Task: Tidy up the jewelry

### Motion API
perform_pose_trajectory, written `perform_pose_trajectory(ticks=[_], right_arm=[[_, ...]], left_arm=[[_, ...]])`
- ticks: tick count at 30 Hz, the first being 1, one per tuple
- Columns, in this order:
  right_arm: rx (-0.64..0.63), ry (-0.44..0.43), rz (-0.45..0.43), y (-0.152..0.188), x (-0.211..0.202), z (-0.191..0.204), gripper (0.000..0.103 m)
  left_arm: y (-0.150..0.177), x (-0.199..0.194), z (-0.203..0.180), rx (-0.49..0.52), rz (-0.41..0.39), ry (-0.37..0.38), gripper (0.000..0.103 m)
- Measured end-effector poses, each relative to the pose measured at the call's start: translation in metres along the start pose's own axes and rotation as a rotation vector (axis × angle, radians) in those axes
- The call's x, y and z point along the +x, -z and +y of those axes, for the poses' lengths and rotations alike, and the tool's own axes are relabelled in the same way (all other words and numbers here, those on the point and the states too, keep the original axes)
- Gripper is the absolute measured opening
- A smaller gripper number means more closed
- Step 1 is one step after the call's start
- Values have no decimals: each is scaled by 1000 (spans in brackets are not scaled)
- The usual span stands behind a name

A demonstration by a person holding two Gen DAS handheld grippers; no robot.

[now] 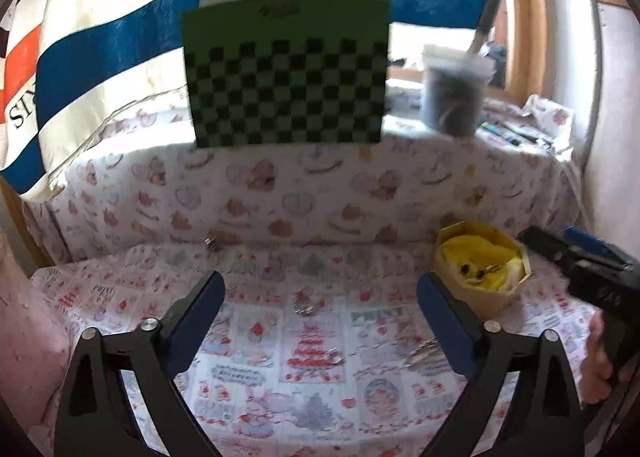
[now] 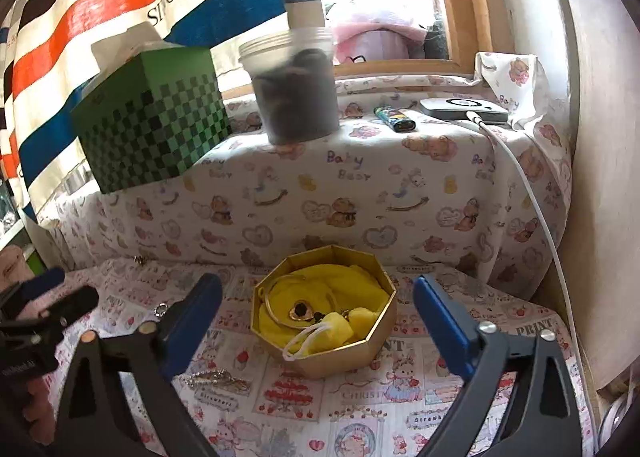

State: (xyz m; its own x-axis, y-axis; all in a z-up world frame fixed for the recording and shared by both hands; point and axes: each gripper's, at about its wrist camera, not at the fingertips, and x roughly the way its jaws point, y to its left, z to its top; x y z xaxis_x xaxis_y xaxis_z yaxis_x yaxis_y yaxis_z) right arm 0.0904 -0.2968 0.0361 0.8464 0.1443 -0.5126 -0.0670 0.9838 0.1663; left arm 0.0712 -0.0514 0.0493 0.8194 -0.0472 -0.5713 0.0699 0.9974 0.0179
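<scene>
Left gripper [image 1: 320, 293] is hovering with jaws spread wide, gripping nothing, over the patterned cloth [image 1: 256, 389]. A ring [image 1: 303, 310] is lying between its fingers, a silver piece [image 1: 422, 353] near the right finger. Right gripper [image 2: 318, 297] is also gaping wide and empty, framing the gold octagonal box [image 2: 340, 357], which is sitting toward the cloth's back edge, holding a yellow pouch [image 2: 320, 333] and a bangle [image 2: 276, 309]. A chain [image 2: 216, 379] is lying off the box's left.

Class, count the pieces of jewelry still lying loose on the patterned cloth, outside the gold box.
4 seem visible: one by the back fold, one mid-cloth, one nearer the camera, and a sparkly chain near the gold box. Blur or grippers may hide others.
</scene>
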Motion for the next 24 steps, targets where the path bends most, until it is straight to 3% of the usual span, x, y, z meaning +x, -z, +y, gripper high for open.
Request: perform_pose_trajectory(ticks=[6, 13, 18, 21, 23, 24], right_arm=[[-19, 26, 10, 3, 6, 2, 101], [-5, 36, 40, 5, 12, 0, 102], [-17, 62, 46, 7, 15, 1, 102], [-20, 61, 49, 7, 16, 1, 102], [-24, 59, 55, 7, 16, 2, 102], [-24, 59, 58, 8, 17, 2, 102]], left_arm=[[8, 22, 4, 2, 120, -27, 97], [20, 43, -4, 32, 253, 16, 95], [25, 52, -10, 35, 327, 84, 78], [26, 54, -8, 27, 332, 57, 65], [27, 59, -7, 28, 355, 69, 45], [28, 61, -8, 29, 367, 75, 40]])
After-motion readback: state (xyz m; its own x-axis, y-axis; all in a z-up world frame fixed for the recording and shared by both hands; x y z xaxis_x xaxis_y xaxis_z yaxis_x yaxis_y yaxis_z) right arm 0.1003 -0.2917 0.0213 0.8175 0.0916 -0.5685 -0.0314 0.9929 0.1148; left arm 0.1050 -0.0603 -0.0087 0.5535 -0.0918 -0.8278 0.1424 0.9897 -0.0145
